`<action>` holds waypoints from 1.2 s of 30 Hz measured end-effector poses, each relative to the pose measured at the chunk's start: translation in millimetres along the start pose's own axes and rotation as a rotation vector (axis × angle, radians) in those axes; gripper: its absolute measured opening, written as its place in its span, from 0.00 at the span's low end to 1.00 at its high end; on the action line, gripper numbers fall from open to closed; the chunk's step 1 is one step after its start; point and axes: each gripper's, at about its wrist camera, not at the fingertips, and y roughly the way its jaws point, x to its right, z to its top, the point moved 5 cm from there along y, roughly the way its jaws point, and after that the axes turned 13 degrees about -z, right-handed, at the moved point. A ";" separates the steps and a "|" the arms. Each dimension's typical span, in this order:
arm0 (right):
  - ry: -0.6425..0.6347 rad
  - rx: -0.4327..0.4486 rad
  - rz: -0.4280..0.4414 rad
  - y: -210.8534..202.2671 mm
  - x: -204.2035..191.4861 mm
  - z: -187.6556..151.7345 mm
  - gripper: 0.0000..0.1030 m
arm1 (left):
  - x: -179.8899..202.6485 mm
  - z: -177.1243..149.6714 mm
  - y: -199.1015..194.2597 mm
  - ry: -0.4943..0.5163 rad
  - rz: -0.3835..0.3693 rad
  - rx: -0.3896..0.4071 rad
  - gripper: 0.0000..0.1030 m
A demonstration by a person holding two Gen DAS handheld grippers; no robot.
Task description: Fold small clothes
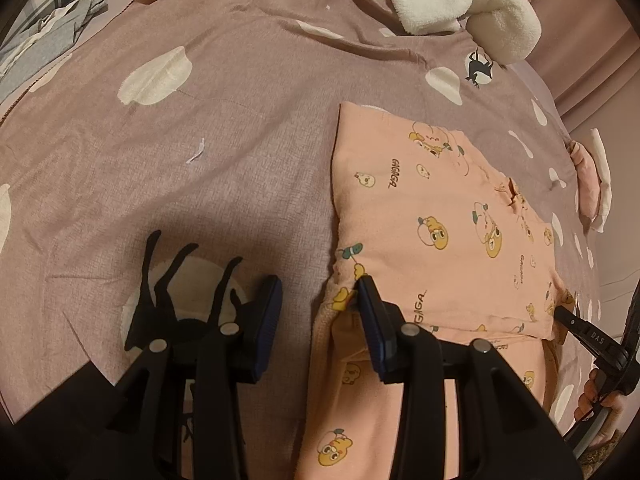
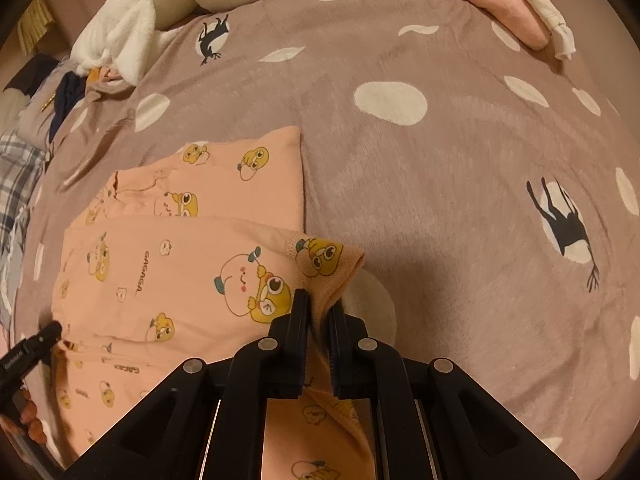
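A pink small garment [image 1: 432, 216] printed with yellow cartoon figures lies partly folded on the mauve spotted bed cover [image 1: 200, 180]. My left gripper [image 1: 320, 296] is open at its near left corner; the right finger rests against the fabric edge and the cover shows between the jaws. In the right wrist view my right gripper [image 2: 319, 304] is shut on the turned-up near right corner of the garment [image 2: 180, 264], with cloth running down between the pads. The right gripper [image 1: 560, 313] also shows at the garment's right edge, and the left gripper [image 2: 54, 328] at its left edge.
A white fluffy item [image 1: 452, 0] lies at the far side of the bed. Folded pink and white clothes [image 2: 512, 12] sit at the far right. Grey clothing [image 1: 52, 28] and plaid fabric lie far left. A hand [image 1: 596, 392] holds the right gripper's handle.
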 end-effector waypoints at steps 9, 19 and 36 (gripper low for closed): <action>0.002 -0.009 -0.008 4.4 1.1 -3.9 0.07 | -0.5 1.2 1.1 -0.001 -0.002 -0.004 0.39; -0.007 -0.003 -0.025 6.7 -0.8 -3.6 0.07 | -0.9 1.6 3.0 0.001 -0.001 -0.008 0.40; -0.002 0.003 -0.037 7.8 -1.9 -3.9 0.07 | -0.7 0.3 4.0 -0.001 -0.007 -0.011 0.42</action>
